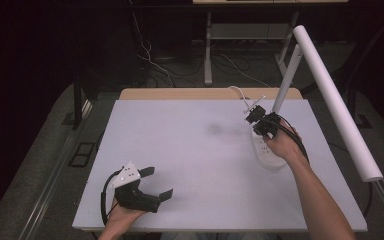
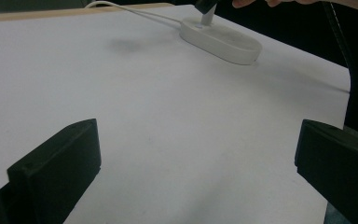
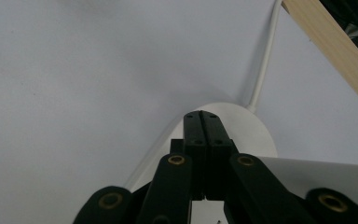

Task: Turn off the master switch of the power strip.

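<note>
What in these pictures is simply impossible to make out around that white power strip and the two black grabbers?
- Oval white plastic power strip: in the high view, its far end is hidden by the right gripper and the hand.
- Right gripper view: the shut jaws cover the spot they press on.
- Left gripper: in the left gripper view, the picture's bottom edge cuts off its open jaws.
- White cable: its far end runs off the top edge.
</note>
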